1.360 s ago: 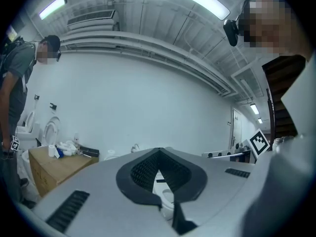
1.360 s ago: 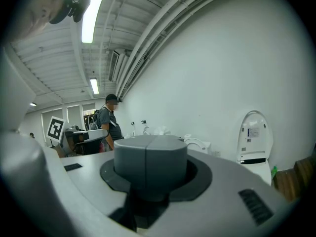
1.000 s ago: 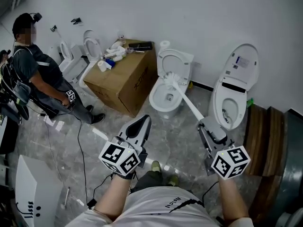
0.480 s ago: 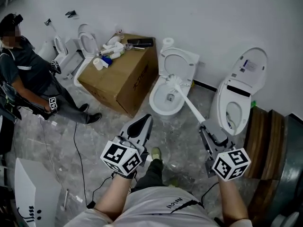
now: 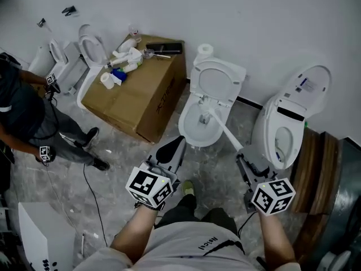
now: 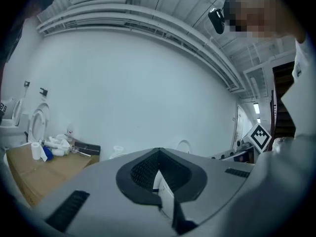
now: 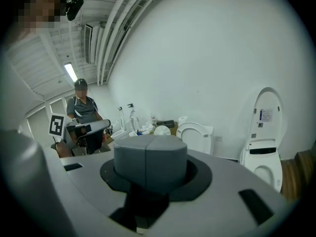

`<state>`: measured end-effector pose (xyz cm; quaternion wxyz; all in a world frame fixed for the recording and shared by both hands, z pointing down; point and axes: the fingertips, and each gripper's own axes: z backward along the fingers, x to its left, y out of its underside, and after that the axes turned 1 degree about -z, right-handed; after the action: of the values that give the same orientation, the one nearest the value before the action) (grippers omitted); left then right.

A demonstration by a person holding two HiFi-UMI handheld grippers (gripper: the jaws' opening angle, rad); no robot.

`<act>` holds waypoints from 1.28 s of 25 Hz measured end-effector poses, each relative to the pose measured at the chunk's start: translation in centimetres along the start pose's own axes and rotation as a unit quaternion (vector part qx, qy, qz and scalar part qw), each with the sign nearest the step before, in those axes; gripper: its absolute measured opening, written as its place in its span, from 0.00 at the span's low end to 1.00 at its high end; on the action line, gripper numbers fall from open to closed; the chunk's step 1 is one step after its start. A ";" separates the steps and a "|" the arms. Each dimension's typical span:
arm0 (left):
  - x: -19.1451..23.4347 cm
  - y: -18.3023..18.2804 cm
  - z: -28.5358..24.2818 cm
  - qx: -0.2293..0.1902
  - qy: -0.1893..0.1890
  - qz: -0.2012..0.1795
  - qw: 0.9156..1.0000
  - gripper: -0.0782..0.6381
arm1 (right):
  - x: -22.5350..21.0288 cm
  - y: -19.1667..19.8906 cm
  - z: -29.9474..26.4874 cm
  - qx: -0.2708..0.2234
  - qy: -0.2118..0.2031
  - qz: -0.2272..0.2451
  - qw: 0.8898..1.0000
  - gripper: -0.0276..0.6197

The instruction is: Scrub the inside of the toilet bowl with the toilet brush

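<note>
A white toilet [image 5: 189, 130] stands open in the middle of the head view, its lid [image 5: 218, 82] raised against the wall. The white toilet brush [image 5: 225, 133] slants up from my right gripper [image 5: 243, 150], which is shut on its handle. The brush head [image 5: 205, 116] sits inside the bowl near the water hole. In the right gripper view the brush head [image 7: 162, 130] shows just beyond the closed jaws of the right gripper [image 7: 149, 167]. My left gripper [image 5: 176, 144] hovers before the bowl's front rim, shut and holding nothing. The left gripper view shows the left gripper [image 6: 158, 158] pointing at the wall.
A second toilet [image 5: 285, 130] with raised lid stands at the right, beside wooden boards [image 5: 316, 168]. A cardboard box [image 5: 135, 97] carrying bottles and paper rolls is left of the bowl. A person [image 5: 22, 117] crouches at far left near more toilets [image 5: 84, 44]. A cable [image 5: 84, 179] lies on the floor.
The brush head has dropped from the bowl's back rim down into the bowl. The person at the left has shifted further left in view. My left gripper has kept its place.
</note>
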<state>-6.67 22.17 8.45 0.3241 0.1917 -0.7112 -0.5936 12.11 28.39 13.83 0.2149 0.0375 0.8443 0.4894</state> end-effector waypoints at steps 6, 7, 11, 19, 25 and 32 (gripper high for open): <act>4.9 0.9 -4.2 0.005 0.010 0.007 1.000 0.12 | -1.0 -0.1 -5.9 0.022 0.011 -0.005 1.000 0.28; 5.6 1.2 -4.9 0.006 0.010 0.009 1.000 0.12 | -1.4 -0.1 -6.8 0.026 0.012 -0.007 1.000 0.28; 8.4 2.6 -7.7 0.015 0.001 0.015 1.000 0.12 | -3.4 0.9 -10.8 0.049 0.010 -0.020 0.999 0.28; 14.2 7.7 -15.3 0.022 -0.032 0.033 0.999 0.12 | -9.2 3.5 -20.7 0.116 -0.018 -0.019 0.993 0.28; 18.0 12.0 -21.2 0.047 -0.062 0.045 0.996 0.12 | -14.4 5.8 -28.0 0.173 -0.042 -0.020 0.984 0.28; 22.7 18.9 -24.9 0.060 -0.089 0.055 0.993 0.12 | -19.1 12.4 -35.5 0.219 -0.045 -0.036 0.974 0.28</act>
<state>-3.65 -6.46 34.16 0.2798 0.1183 -0.7809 -0.5459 13.35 0.79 45.74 0.2569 0.0756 0.9210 0.2829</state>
